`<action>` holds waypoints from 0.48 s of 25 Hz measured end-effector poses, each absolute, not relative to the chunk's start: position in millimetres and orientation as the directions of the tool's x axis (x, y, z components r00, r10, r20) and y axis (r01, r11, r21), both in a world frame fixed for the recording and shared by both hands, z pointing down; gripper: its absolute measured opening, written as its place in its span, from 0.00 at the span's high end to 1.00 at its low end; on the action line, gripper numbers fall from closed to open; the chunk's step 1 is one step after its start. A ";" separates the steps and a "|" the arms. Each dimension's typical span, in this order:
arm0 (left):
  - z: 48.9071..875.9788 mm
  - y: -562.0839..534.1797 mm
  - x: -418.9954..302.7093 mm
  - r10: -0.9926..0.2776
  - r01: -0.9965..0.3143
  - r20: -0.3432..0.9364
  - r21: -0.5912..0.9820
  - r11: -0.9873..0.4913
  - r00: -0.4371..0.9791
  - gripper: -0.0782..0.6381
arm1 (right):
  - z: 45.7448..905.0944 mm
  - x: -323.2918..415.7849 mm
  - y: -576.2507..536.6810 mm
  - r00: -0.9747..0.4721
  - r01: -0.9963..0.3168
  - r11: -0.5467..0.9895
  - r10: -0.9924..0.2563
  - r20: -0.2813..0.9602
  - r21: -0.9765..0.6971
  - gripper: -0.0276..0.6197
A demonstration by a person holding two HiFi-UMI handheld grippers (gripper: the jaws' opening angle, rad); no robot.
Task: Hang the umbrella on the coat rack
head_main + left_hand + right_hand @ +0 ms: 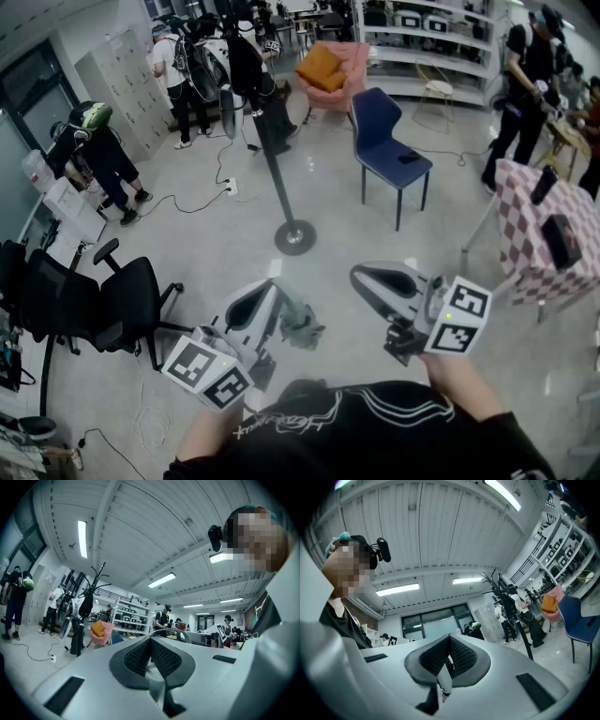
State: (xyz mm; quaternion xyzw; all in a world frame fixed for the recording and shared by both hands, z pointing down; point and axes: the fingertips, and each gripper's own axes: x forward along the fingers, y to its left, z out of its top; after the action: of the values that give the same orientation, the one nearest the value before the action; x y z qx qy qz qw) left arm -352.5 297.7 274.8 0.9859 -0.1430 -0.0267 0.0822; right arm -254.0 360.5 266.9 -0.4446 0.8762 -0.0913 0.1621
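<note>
Grey floor (197, 258): coat rack (275, 159) bears dark garments (246, 61).

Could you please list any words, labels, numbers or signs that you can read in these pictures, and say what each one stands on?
No text reads with certainty.
Light lettering on the person's black shirt: too blurred to read.
Marker cube on the left tongs, and the one on the right tongs: black-and-white square patterns only, no words.
</note>
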 end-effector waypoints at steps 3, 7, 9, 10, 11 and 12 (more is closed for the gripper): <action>272.5 303.4 -353.9 -0.292 -0.283 -0.029 0.169 -0.944 0.956 0.90 | 264.7 -255.2 365.8 -0.554 -0.747 0.591 -0.807 -0.206 -0.306 0.94; 269.1 308.8 -352.8 -0.299 -0.291 -0.028 0.165 -0.943 0.954 0.90 | 262.5 -254.5 371.8 -0.556 -0.749 0.594 -0.805 -0.208 -0.293 0.94; 267.5 309.1 -353.3 -0.306 -0.298 -0.026 0.164 -0.940 0.952 0.90 | 261.5 -254.4 373.3 -0.556 -0.754 0.592 -0.806 -0.205 -0.285 0.94; 267.2 309.4 -353.4 -0.310 -0.302 -0.025 0.165 -0.939 0.950 0.90 | 261.6 -253.9 374.1 -0.554 -0.757 0.589 -0.808 -0.201 -0.283 0.94; 267.3 309.9 -353.1 -0.313 -0.305 -0.023 0.167 -0.938 0.949 0.90 | 262.3 -252.8 374.9 -0.551 -0.761 0.585 -0.811 -0.195 -0.282 0.94; 267.4 310.6 -352.5 -0.315 -0.307 -0.022 0.167 -0.937 0.949 0.90 | 263.6 -251.5 375.5 -0.547 -0.767 0.578 -0.816 -0.187 -0.279 0.94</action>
State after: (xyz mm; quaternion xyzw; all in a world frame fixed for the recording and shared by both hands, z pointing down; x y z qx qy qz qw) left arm -352.5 310.6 267.4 0.9838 -0.1582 -0.0244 0.0809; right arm -251.5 375.5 263.6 -0.4517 0.8757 -0.0822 0.1494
